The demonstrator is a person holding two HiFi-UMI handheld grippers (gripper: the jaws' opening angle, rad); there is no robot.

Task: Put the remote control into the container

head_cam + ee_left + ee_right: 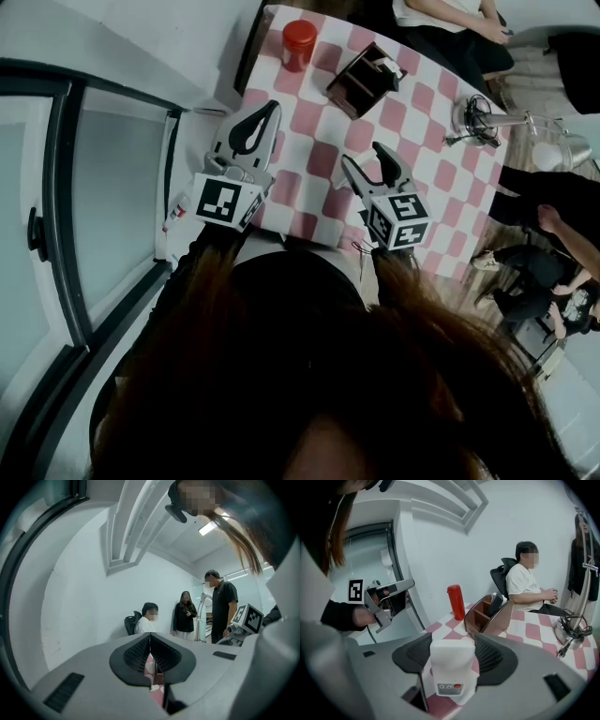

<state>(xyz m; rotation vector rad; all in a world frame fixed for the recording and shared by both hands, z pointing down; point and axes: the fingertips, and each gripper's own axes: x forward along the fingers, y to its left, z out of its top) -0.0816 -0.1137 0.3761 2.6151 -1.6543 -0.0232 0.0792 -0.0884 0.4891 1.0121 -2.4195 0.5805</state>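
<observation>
Checkered desk (533, 632) in a white room. Right gripper (452, 654) fingers clamp a white remote (451, 667) over the near edge. Left gripper (150, 645) fingers are pressed together, empty. Brown container (488, 616) stands near the far edge, beside a red bottle (455, 602).

Illumination: cool, even, indoor. Visible source: one bright rectangular ceiling lamp (206, 528), blown out, in the left gripper view. Head view dim below, where dark out-of-focus hair (375, 394) fills the frame. Both gripper views: heavy barrel distortion, black corners (wall lines bow). White rectangular remote control (452, 660) washed out, soft. Shadows on the red-and-white checked table (319, 122) faint.
</observation>
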